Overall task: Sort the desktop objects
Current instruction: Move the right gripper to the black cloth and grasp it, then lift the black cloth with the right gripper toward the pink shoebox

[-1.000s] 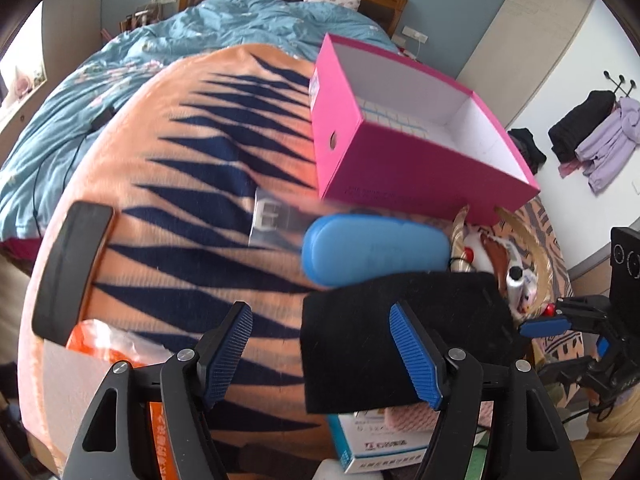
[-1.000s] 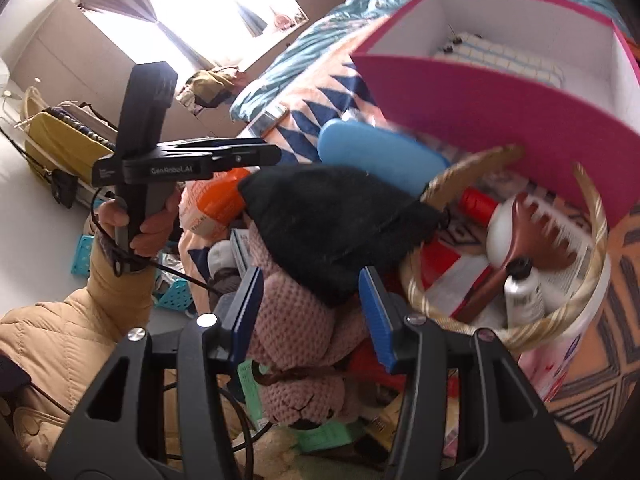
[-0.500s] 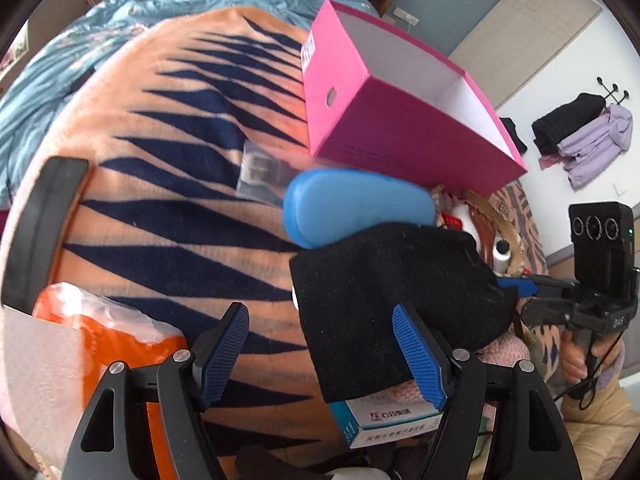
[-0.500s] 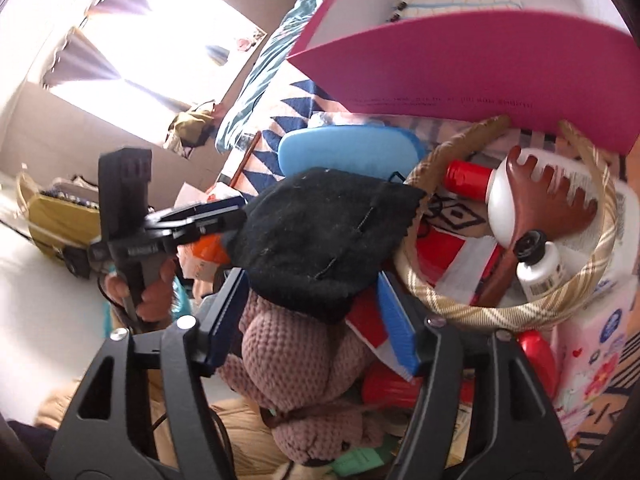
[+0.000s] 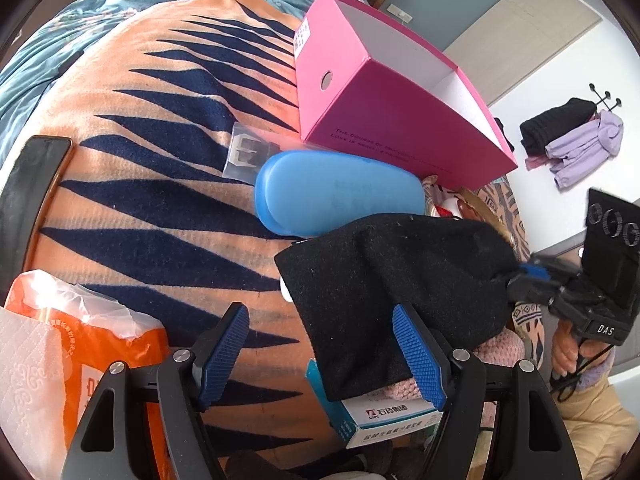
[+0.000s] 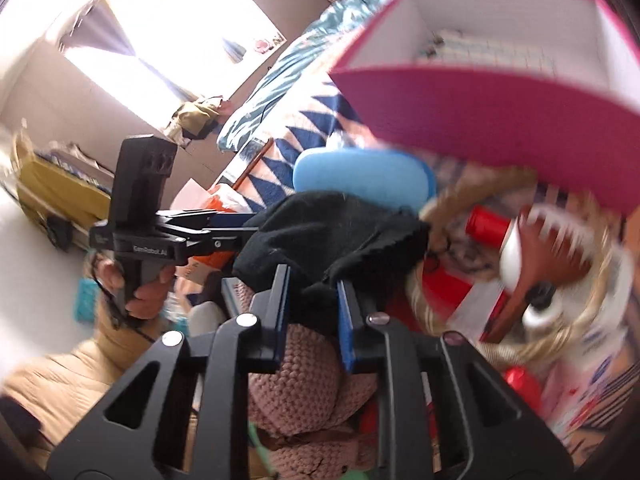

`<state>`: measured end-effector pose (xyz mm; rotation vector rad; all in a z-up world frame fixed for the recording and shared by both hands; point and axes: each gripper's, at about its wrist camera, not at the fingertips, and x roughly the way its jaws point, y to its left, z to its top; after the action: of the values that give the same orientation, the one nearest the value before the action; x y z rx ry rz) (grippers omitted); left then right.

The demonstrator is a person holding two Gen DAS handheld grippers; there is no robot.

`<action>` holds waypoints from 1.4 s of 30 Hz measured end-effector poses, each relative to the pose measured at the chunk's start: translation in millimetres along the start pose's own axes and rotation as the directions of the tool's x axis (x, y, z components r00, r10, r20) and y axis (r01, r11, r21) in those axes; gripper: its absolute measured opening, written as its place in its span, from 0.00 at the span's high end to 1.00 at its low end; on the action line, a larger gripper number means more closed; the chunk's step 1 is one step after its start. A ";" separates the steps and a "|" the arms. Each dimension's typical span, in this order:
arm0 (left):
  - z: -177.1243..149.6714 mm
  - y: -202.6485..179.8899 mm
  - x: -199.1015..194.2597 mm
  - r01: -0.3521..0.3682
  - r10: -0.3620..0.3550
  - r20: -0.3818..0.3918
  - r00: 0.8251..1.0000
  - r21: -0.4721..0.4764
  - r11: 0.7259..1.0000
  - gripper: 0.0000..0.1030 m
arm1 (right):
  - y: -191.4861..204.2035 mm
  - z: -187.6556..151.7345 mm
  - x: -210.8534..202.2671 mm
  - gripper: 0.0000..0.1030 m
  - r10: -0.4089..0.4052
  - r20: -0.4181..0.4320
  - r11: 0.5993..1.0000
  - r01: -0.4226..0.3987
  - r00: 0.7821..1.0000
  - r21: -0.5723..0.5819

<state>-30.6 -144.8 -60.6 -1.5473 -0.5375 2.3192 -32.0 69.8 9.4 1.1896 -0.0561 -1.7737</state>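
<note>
Jaws on the right gripper (image 6: 312, 300) were pinched down on a corner of the black cloth (image 6: 332, 232), holding the fabric between the blue pads. That cloth was draped over a pink knitted plush (image 6: 304, 376) and sat just beside the blue glasses case (image 5: 340, 192). Left gripper (image 5: 320, 356) had its jaws spread wide with nothing between them, hovering over the near edge of the same cloth (image 5: 400, 280), right pad (image 5: 416, 356) in front of the fabric; couldn't tell if it touched.

Behind the case was the open pink box (image 5: 396, 120), lying on the orange and navy blanket (image 5: 152, 184). A small clear packet (image 5: 246, 152) lay touching the case's far end. Woven basket (image 6: 500, 320) to the right held a red-capped bottle (image 6: 488, 224) and a brown comb (image 6: 548, 252), pretty blurry. Also around: an orange tissue pack (image 5: 80, 352), a phone (image 5: 28, 188) at the left edge, and a teal and white medicine box (image 5: 380, 416) under the cloth.
</note>
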 end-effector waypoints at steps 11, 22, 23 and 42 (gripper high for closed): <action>-1.8 -22.7 -14.9 0.038 -0.042 0.078 0.996 0.041 0.998 0.55 | 31.9 4.5 -11.2 0.90 -0.197 0.149 0.918 0.236 0.969 -0.318; 0.1 -3.8 -3.9 0.050 -0.049 0.028 0.998 -0.031 0.998 0.33 | -0.8 -2.1 4.1 0.85 -0.240 0.014 0.925 0.233 0.971 -0.300; -0.7 -2.8 -4.0 0.050 -0.049 0.024 0.999 -0.034 0.998 0.32 | -8.4 0.8 4.4 0.82 -0.217 -0.003 0.943 0.209 0.976 -0.258; -6.1 -6.3 -3.6 0.089 -0.088 0.014 0.996 -0.024 0.996 0.46 | -34.7 32.3 48.8 0.66 -0.199 -0.116 0.971 0.180 0.973 -0.158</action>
<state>-23.4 -139.9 -56.9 -1.4888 -0.6277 2.2663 -82.2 39.0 -24.8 1.2340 0.2703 -1.8250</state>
